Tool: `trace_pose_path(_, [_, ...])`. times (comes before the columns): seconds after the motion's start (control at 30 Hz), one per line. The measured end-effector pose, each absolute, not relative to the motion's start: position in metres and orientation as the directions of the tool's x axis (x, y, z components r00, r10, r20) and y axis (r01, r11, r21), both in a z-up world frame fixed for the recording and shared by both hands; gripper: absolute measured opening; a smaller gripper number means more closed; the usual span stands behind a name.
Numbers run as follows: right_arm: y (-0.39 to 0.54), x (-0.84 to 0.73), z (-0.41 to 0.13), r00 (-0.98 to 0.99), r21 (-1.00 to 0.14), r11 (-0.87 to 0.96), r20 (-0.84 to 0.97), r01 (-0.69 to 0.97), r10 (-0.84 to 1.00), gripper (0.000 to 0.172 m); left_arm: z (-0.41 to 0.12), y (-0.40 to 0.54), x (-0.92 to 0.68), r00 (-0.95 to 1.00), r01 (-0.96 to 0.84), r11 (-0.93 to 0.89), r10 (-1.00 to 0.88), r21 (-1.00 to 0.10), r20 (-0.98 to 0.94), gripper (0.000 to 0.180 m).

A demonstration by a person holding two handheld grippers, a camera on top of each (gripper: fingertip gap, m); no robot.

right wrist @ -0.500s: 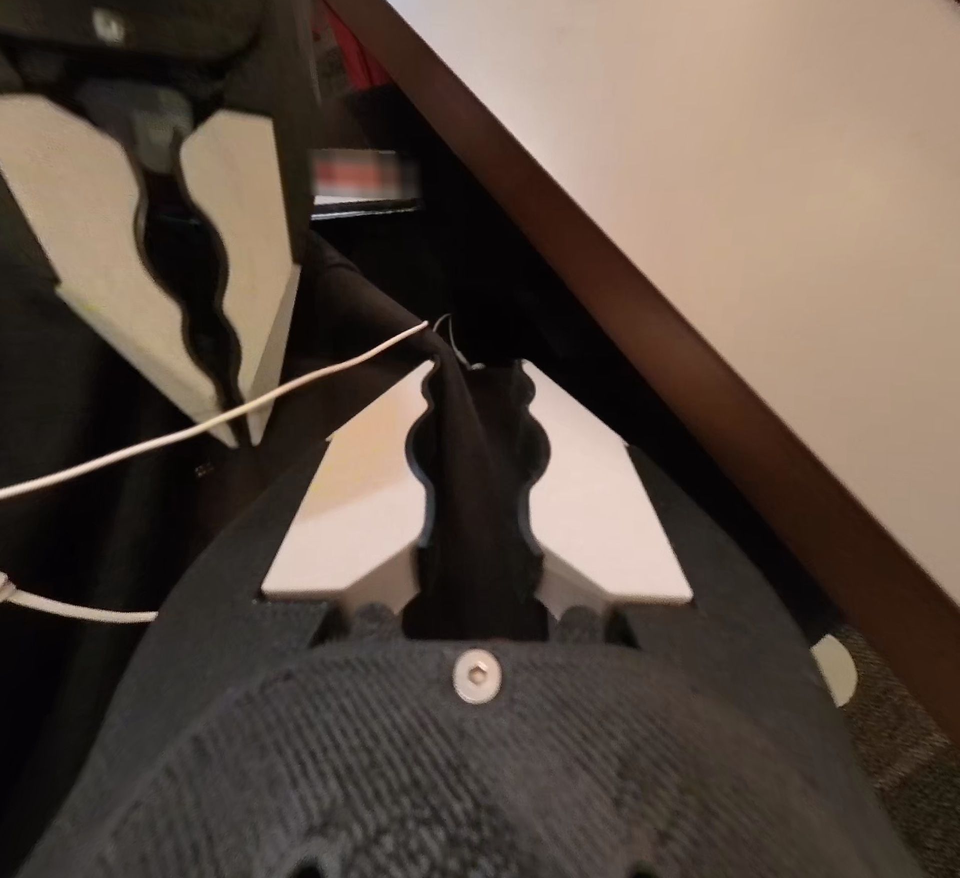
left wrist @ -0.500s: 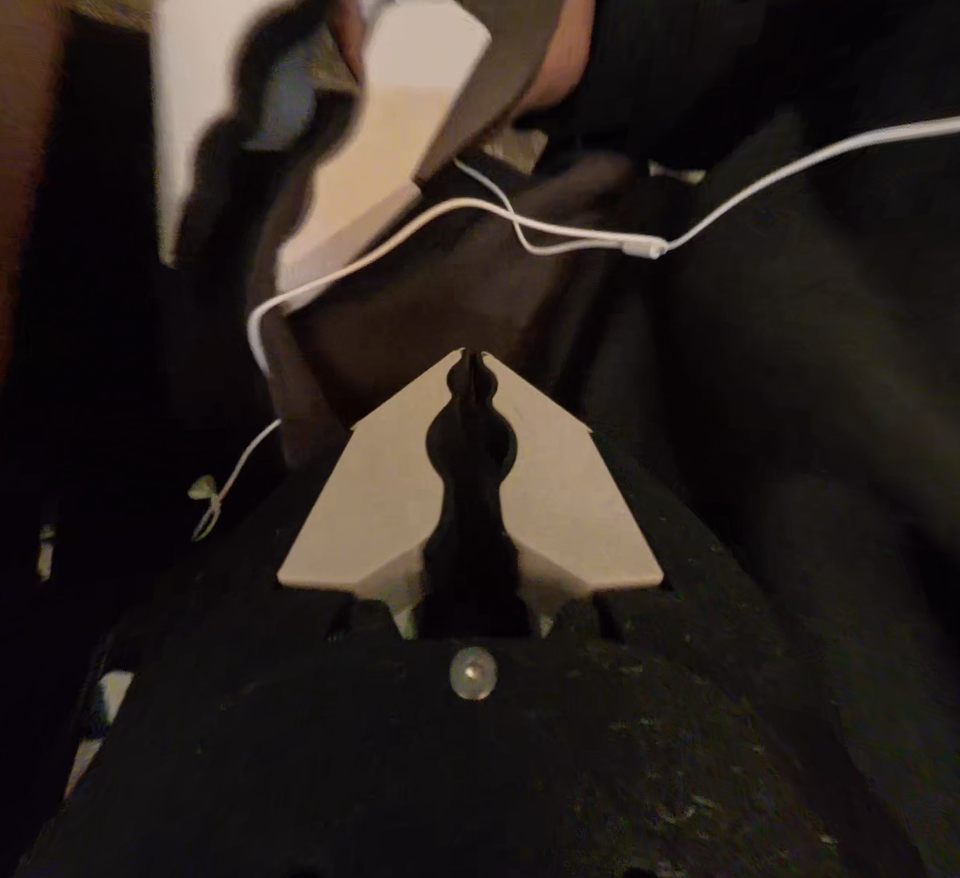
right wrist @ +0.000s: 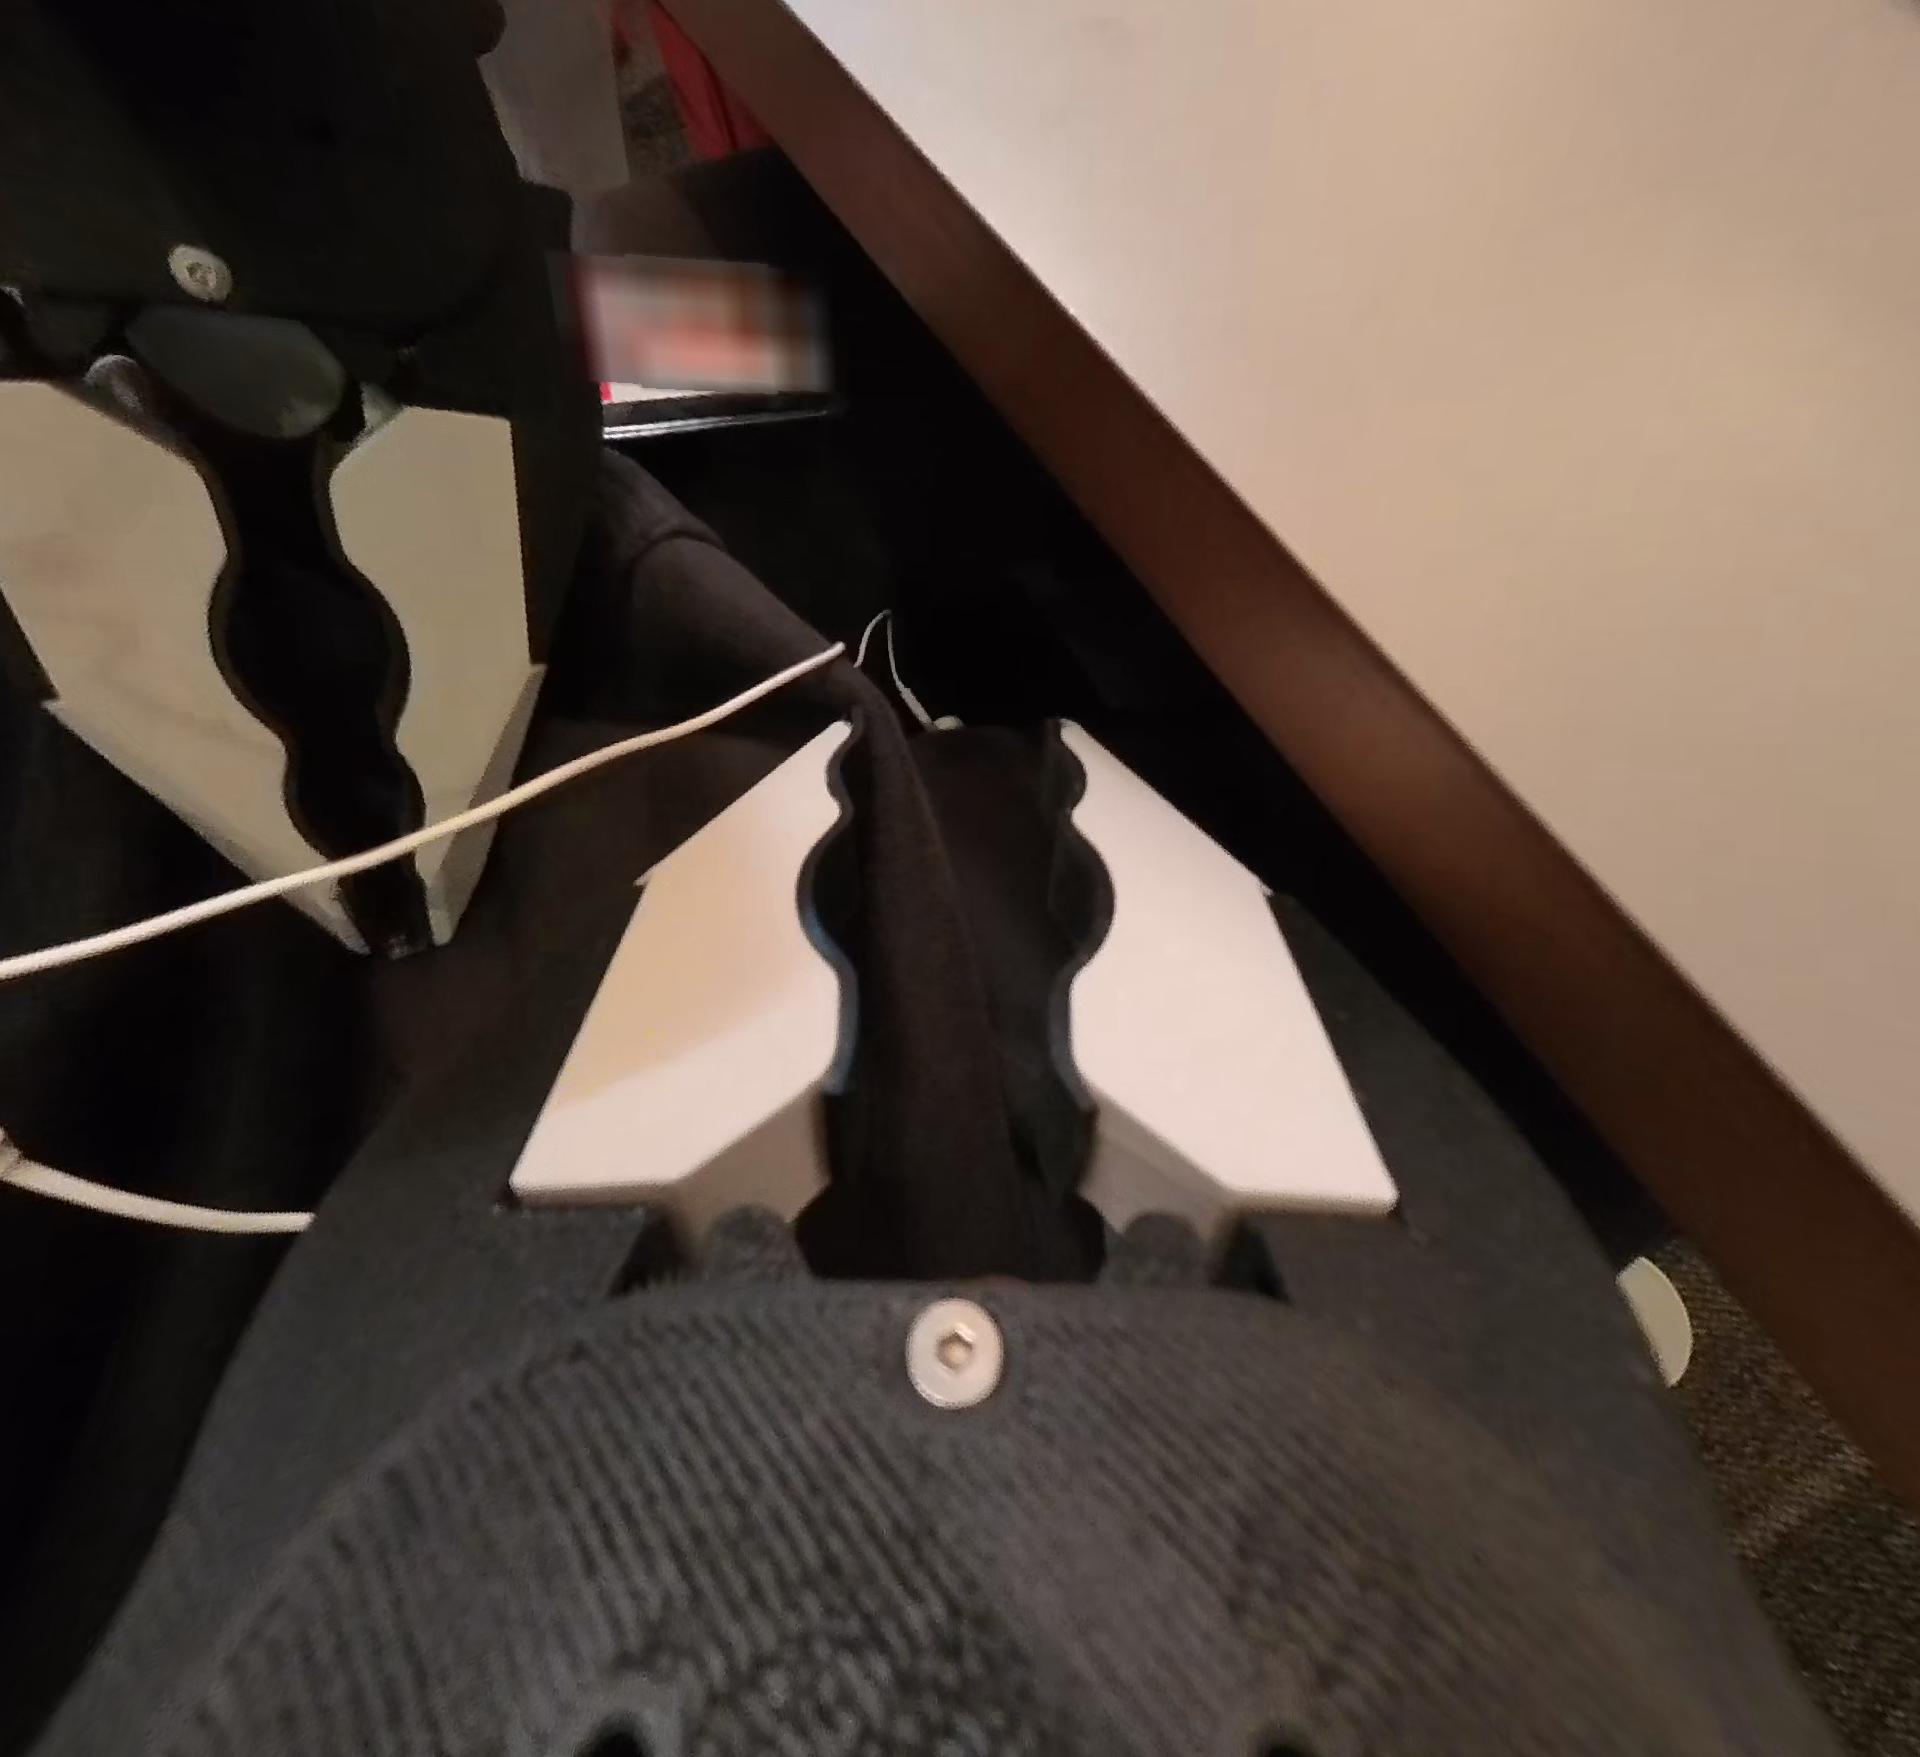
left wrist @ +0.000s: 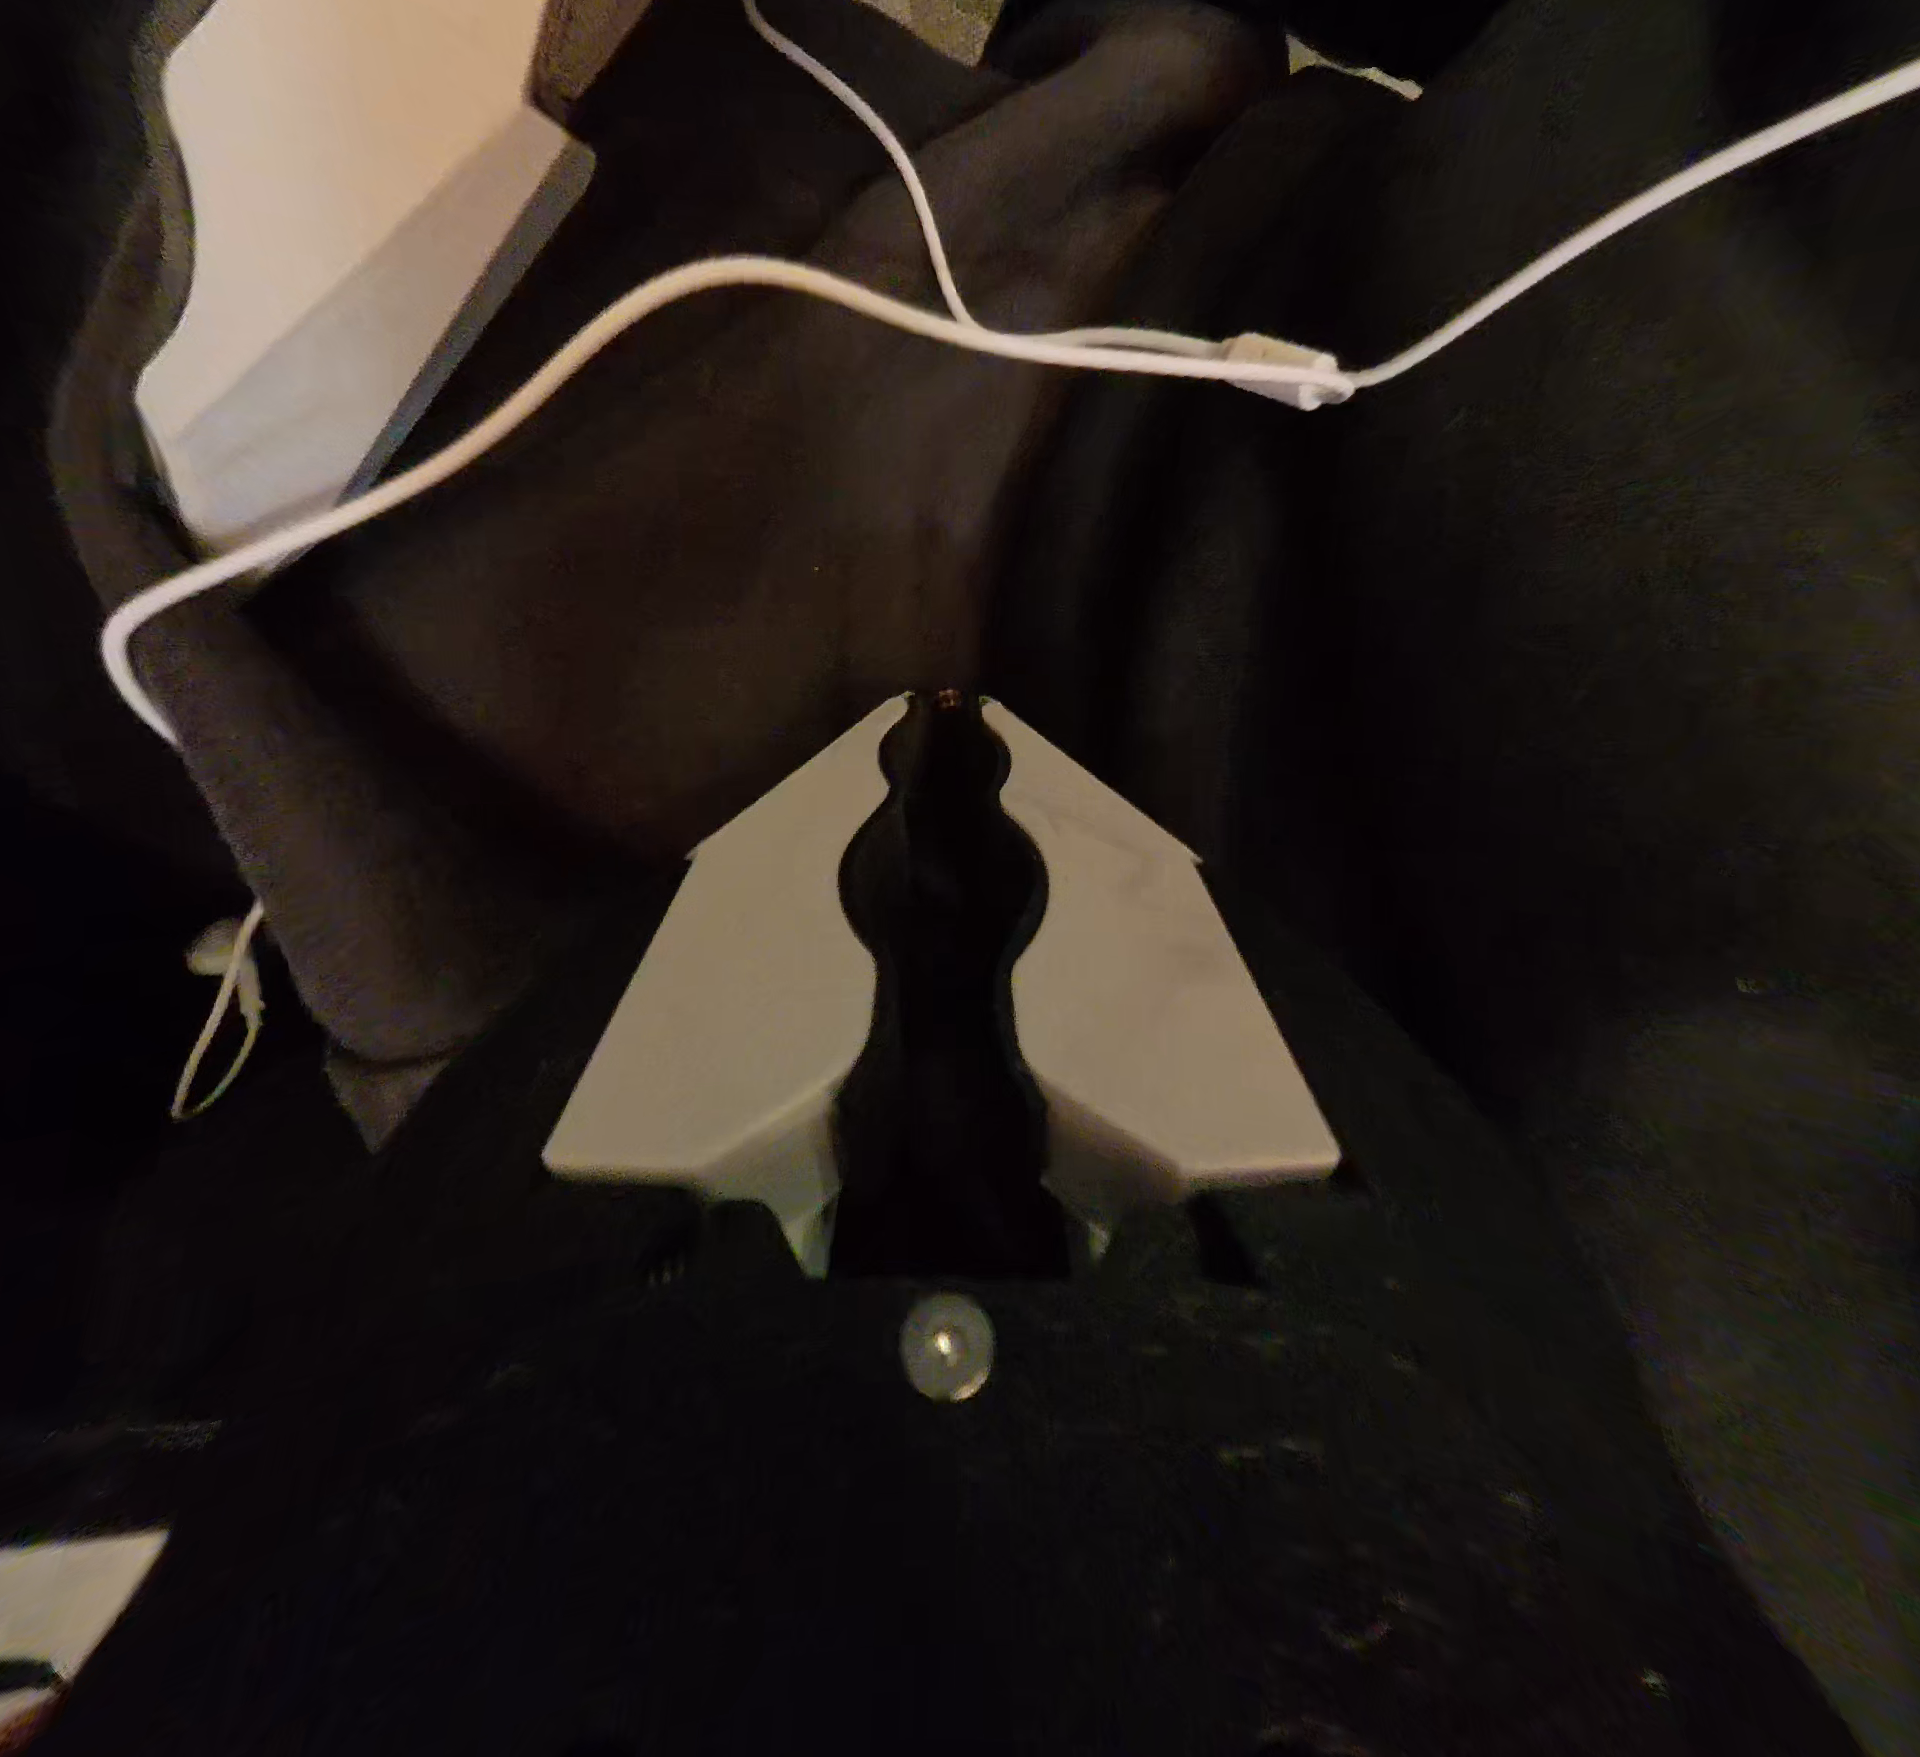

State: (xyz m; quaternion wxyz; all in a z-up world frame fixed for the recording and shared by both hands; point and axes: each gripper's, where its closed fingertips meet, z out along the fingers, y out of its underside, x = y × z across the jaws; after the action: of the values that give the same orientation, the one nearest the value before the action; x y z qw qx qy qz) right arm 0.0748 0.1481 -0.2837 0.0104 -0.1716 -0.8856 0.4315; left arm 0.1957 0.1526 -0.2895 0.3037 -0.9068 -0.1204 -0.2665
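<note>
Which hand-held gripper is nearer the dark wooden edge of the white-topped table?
Right. The right hand-held gripper, closed on dark fabric, sits just beside the dark wooden table edge. The left hand-held gripper hangs farther off, on the right one's far side.

In the right wrist view, the table [right wrist: 1455,357] runs from twelve to four o'clock. The left gripper [right wrist: 390,938] sits at ten, the cable [right wrist: 520,798] crossing its tips. Cloth [right wrist: 935,980] lies between the right gripper [right wrist: 951,731] fingers.
</note>
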Motion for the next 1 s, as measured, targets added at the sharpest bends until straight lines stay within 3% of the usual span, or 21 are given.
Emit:
trace_pose_path(0.03, [0.148,0.075,-0.284,-0.941,-0.767,0.57,-0.128,0.294,0.313,0.033,-0.29,0.154,0.196,0.831,0.375,-0.788,0.052,-0.489,0.554,0.004])
trace_pose_path(0.57, [0.148,0.075,-0.273,-0.943,-0.802,0.52,-0.152,0.292,0.295,0.038,-0.269,0.152,0.185,0.809,0.467,-0.668,0.058,-0.58,0.585,0.0])
trace_pose_path(0.8, [0.15,0.083,-0.241,-0.956,-0.875,0.398,-0.203,0.274,0.212,0.046,-0.21,0.138,0.146,0.776,0.608,-0.358,0.081,-0.709,0.625,0.0])
trace_pose_path(1.0, [0.174,0.076,-0.194,-0.961,-0.94,0.255,-0.173,0.226,0.216,0.04,-0.165,0.123,0.111,0.73,0.684,-0.082,0.071,-0.725,0.68,0.0])
